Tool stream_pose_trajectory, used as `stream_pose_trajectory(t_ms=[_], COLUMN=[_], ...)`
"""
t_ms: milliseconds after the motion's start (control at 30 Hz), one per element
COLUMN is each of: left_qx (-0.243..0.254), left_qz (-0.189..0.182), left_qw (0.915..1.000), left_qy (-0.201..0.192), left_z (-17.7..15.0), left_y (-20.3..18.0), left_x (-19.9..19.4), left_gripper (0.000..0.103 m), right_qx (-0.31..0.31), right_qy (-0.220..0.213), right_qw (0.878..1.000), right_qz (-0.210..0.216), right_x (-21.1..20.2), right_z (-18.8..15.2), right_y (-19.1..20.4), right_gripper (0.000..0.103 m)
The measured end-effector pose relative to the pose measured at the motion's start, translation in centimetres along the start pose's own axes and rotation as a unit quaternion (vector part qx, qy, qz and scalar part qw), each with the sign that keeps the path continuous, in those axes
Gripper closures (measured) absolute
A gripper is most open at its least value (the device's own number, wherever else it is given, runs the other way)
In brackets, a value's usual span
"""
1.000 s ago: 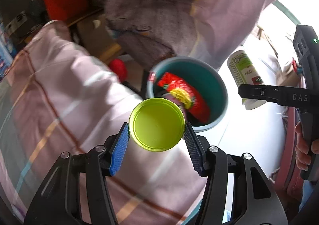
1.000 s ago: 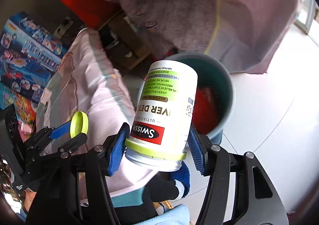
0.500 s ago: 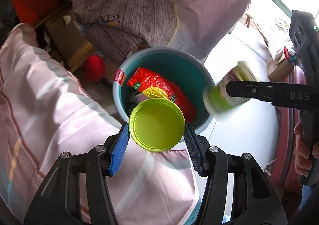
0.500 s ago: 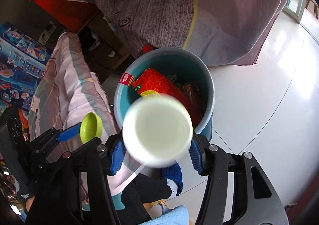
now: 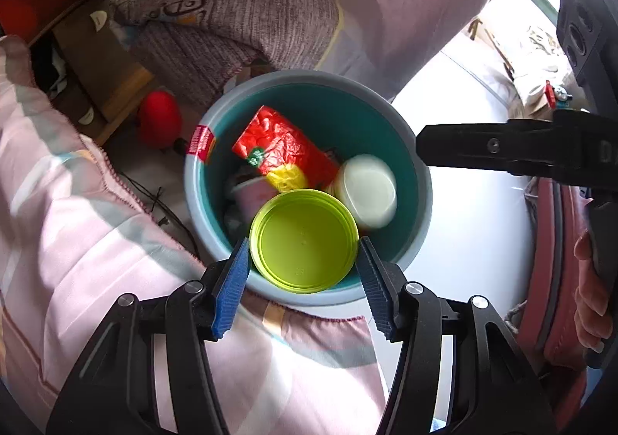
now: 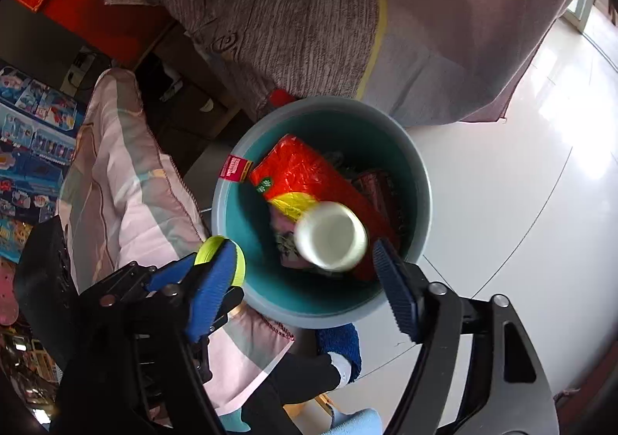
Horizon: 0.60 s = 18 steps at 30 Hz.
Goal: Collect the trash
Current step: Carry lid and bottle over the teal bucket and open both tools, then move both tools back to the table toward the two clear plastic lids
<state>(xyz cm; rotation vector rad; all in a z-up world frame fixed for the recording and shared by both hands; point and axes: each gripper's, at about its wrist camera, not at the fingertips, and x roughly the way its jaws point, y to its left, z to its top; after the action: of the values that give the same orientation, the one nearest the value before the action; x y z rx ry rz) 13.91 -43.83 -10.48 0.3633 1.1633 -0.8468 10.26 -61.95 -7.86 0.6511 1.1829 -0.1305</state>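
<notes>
The left gripper (image 5: 303, 273) clamps a green lid (image 5: 304, 240) over the teal bin (image 5: 423, 180) — poised to drop. The right gripper (image 6: 305, 290), jaws apart, hangs above; the white bottle (image 6: 331, 240) lies inside on a red wrapper (image 6: 305, 174).

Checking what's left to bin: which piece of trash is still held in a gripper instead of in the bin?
The lime-green lid, clamped in the left gripper above the bin. The white bottle and red wrapper are inside.

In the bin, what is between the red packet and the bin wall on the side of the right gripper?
The white bottle lies there, beside the red packet and inside the bin. The left wrist view shows this; the right gripper is open above it.
</notes>
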Motion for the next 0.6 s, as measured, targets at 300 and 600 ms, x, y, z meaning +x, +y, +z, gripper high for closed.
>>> stream_pose_trajectory(t_ms=[300, 600], left_qx=[0.002, -0.011], left_qz=[-0.014, 0.0], left_qw=[0.9998, 0.9999], left_qy=[0.015, 0.002], left_z=[0.6, -0.3], left_y=[0.1, 1.2], left_x=[1.7, 0.1], left_gripper=[0.038, 0.015], right_qx=[0.033, 0.021], right_qy=[0.009, 0.017], right_qw=[0.999, 0.999], right_qz=[-0.028, -0.039], right_x=[0.6, 1.1], right_z=[0.6, 0.6], right_y=[-1.6, 0.1], right_gripper=[0.024, 0.018])
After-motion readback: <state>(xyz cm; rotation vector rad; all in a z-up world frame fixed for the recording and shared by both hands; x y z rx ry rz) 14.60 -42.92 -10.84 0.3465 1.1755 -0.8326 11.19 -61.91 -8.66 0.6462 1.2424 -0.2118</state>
